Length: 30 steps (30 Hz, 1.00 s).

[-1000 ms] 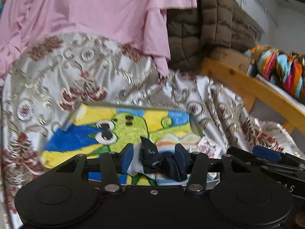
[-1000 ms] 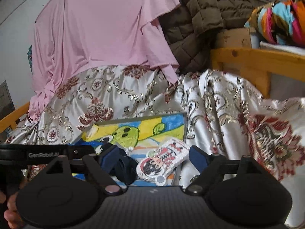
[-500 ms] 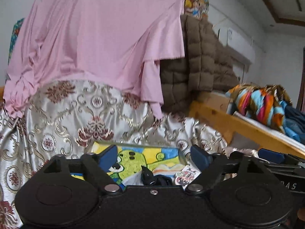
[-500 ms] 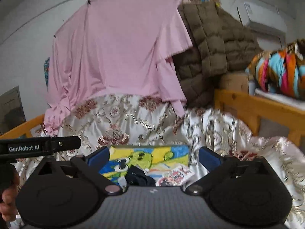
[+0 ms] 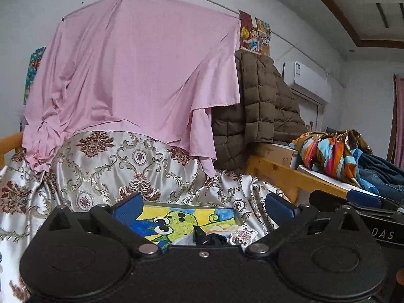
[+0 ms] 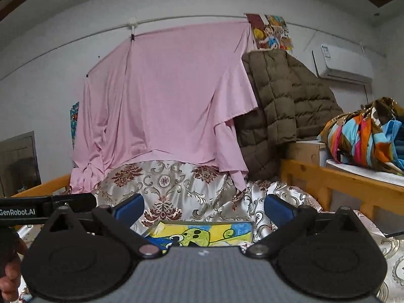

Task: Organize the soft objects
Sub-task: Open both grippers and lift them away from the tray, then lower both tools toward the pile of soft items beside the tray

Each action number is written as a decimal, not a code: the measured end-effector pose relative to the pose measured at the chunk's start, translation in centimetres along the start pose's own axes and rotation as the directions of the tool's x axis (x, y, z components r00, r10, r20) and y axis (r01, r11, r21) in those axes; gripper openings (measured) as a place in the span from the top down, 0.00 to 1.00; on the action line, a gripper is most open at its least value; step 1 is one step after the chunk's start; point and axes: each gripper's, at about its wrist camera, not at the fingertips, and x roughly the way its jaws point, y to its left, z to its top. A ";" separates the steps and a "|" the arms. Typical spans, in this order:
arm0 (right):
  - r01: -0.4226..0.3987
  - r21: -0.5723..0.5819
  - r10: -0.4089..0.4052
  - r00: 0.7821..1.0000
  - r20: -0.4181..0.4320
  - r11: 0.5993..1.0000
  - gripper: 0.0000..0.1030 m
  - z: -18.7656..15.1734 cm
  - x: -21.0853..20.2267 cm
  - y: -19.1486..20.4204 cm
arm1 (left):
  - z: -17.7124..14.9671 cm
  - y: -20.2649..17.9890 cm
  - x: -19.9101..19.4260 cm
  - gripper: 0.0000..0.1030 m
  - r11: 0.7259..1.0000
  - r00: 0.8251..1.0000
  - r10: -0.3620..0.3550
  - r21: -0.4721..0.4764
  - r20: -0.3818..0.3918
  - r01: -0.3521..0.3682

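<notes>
A shallow tray with a green cartoon figure painted on its floor lies on the floral satin cover. A dark cloth item and a small cartoon-print pouch rest in its near end, partly hidden by the gripper body. My left gripper hovers above and behind the tray, its jaws opening wide with nothing between them. The right gripper is also open and empty, and from it only the far part of the tray shows. Its blue pad appears at the right of the left wrist view.
A pink sheet hangs from a line over the satin cover. A brown quilted jacket hangs to its right. A wooden bed rail and a colourful cloth bundle lie to the right. A hand shows at lower left.
Both grippers have drawn back from the tray and risen, so more wall shows. The left jaws let go of the dark cloth, which stays in the tray. Both jaws spread wider.
</notes>
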 end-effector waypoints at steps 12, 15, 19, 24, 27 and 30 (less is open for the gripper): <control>-0.016 -0.081 0.016 1.000 0.005 0.997 0.00 -3.3 -5.0 5.5 | -3.7 3.0 -6.4 0.01 0.999 0.999 0.048 -0.025 0.005 -0.048; -0.019 -0.090 0.019 1.000 0.000 0.996 0.00 -4.2 -5.9 6.6 | -4.4 4.1 -7.7 0.01 0.997 0.998 0.070 -0.024 -0.002 -0.070; -0.021 -0.105 0.019 1.000 -0.021 0.994 0.00 -5.2 -6.8 7.8 | -5.3 5.6 -9.2 0.01 0.993 0.993 0.113 -0.017 -0.021 -0.113; -0.025 -0.119 0.019 0.998 -0.055 0.993 0.00 -6.5 -7.6 9.0 | -6.5 6.7 -10.8 0.01 0.985 0.982 0.173 0.007 -0.071 -0.173; -0.031 -0.127 0.021 0.997 -0.079 0.991 0.00 -7.3 -7.9 9.7 | -7.1 7.6 -11.4 0.01 0.975 0.968 0.222 0.017 -0.119 -0.222; -0.039 -0.137 0.025 0.994 -0.104 0.990 0.00 -8.0 -7.9 10.3 | -8.0 8.5 -11.8 0.01 0.957 0.938 0.290 0.034 -0.188 -0.289</control>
